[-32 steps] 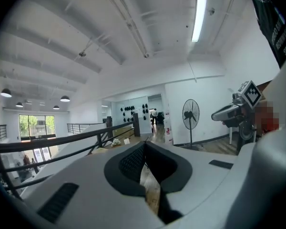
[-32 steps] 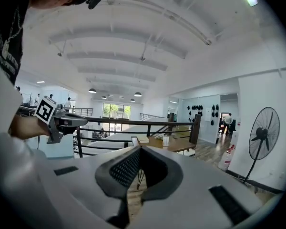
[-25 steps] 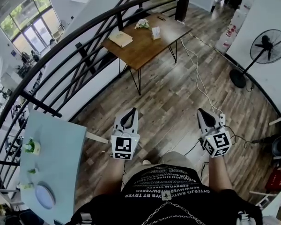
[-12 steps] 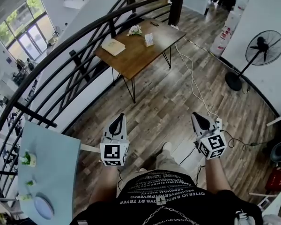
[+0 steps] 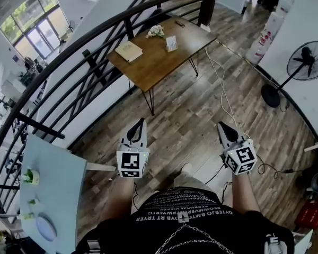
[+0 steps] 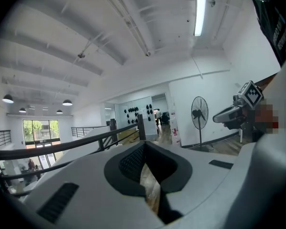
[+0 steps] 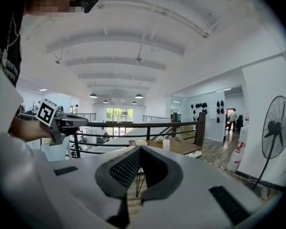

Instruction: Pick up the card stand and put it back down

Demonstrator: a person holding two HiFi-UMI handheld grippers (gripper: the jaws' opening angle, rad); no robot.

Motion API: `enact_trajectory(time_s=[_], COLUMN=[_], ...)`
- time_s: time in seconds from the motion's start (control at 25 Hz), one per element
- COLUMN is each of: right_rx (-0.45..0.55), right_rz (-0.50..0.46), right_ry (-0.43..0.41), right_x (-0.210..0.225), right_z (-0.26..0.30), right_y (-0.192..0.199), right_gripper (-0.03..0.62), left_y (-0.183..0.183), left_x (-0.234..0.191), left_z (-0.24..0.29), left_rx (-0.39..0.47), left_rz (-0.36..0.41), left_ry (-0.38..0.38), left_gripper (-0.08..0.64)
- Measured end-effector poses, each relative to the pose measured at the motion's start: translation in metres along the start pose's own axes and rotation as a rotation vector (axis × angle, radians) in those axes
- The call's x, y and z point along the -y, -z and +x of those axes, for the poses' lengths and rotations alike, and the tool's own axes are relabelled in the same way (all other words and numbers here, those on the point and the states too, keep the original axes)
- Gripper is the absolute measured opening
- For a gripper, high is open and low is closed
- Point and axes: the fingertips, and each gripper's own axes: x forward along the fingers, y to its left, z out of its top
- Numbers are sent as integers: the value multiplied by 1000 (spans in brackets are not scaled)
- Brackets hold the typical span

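Person: black printed shirt [image 5: 184, 216] at the bottom of the head view, both forearms stretched forward and roughly parallel.
Left tool [image 5: 140, 125]: held close to level over the plank floor [image 5: 185, 110] and aimed ahead. Its jaws are closed tip to tip with nothing between them.
Right tool [image 5: 224, 129]: beside the left tool but well apart from it, aimed the same way and tipped slightly down. Its jaws are also closed together and hold nothing.
Pale blue tabletop [image 5: 63, 173]: low at the person's left, near the left tool.
White cable [image 5: 222, 89]: trails across the floor from near the right tool toward the wooden tabletop.
Wooden tabletop [image 5: 153, 62]: well ahead of both tools, beside the curved black railing [image 5: 69, 52].
Card stand [image 5: 171, 43]: upright on the wooden tabletop, toward its far side and well apart from both tools.
Neighbours: a notebook [image 5: 129, 51] lies to the card stand's left, and a small bunch of flowers [image 5: 156, 32] lies just behind it.
Fan [image 5: 306, 62]: stands off to the right by the white wall.
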Motion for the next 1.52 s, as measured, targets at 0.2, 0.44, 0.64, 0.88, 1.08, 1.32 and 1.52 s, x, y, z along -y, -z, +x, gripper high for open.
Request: enact_trajectory(time_s=[0.2, 0.44, 0.64, 0.88, 1.08, 1.32, 1.52], right_rx=[16, 13, -2, 18, 24, 19, 4], right_rz=[-6, -10, -90, -141, -131, -83, -57], right_ry=[-11, -15, -48, -88, -111, -111, -78], right_x=[45, 94, 126, 149, 154, 158, 176], right_z=[28, 44, 58, 72, 80, 84, 99], right_y=[-7, -10, -11, -25, -27, -20, -14], right_gripper=[14, 14, 14, 14, 14, 14, 14], left_y=[-14, -30, -32, -45, -49, -46, -41], left_x=[13, 28, 42, 46, 43, 47, 43], left_z=[53, 96, 126, 139, 144, 155, 181], left_rx=[4, 4, -8, -12, -16, -38, -51], left_rz=[4, 21, 14, 35, 27, 46, 34], left_ry=[1, -13, -43, -87, -113, -98, -69], left_gripper=[20, 20, 20, 20, 20, 20, 20])
